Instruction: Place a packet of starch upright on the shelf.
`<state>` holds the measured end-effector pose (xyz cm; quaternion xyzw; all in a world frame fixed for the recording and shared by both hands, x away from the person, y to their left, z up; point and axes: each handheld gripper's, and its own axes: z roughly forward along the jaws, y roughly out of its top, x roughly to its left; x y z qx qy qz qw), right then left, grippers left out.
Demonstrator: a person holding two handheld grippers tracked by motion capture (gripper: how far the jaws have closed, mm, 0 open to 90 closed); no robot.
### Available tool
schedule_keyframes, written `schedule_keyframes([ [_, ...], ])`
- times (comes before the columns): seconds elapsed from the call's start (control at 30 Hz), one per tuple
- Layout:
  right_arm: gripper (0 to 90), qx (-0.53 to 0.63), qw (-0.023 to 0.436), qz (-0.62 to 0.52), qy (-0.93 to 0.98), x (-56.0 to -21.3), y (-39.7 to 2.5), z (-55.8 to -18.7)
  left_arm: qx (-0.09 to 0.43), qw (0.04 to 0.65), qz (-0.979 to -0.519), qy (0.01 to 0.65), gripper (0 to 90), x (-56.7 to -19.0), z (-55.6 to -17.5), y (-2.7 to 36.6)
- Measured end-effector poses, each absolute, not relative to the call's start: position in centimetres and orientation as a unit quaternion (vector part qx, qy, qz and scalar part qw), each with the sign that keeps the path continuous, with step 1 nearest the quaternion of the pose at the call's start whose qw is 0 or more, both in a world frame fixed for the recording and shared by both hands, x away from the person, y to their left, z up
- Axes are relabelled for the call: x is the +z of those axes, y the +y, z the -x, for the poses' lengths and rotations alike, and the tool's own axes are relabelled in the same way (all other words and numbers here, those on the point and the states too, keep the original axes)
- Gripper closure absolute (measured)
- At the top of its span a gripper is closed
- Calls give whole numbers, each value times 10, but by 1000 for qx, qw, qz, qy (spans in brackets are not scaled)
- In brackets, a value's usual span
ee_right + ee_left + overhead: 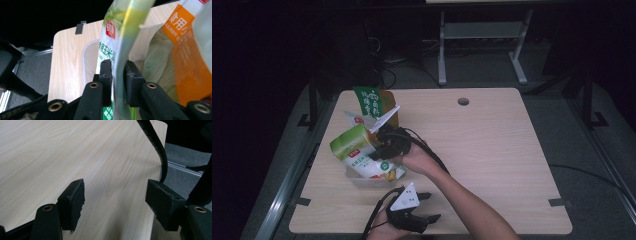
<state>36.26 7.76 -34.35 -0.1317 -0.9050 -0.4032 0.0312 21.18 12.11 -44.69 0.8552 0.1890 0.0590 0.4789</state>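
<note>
Probably a lab: bare desk [492,145], cables [387,75]

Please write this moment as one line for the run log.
right gripper: shut on green pouch | pouch: in clear bin | orange pouch: behind | left gripper: open, above table edge

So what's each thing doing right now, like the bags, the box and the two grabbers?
Green bag: tilted in the clear box, pinched by the right gripper.
Orange and green bag: standing upright behind it.
Clear box: open, bags inside.
Right gripper: shut on the green bag's edge.
Left gripper: open, holding nothing, above the table near its front edge.
</note>
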Motion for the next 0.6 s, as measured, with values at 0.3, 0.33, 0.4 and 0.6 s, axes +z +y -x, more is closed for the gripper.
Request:
schedule_keyframes([
  [0.3, 615, -368, 45, 122, -921, -333, 102, -375, 58, 485, -851, 190, 310, -447, -211, 120],
  [0.33, 620, -363, 47, 121, -922, -333, 107, -377, 60, 484, -852, 188, 310, -446, -211, 121],
  [0.4, 685, -352, 51, 121, -927, -334, 113, -379, 60, 484, -853, 188, 310, -446, -211, 122],
  [0.6, 880, -344, 47, 119, -930, -333, 117, -376, 62, 482, -854, 183, 310, -445, -210, 122],
])
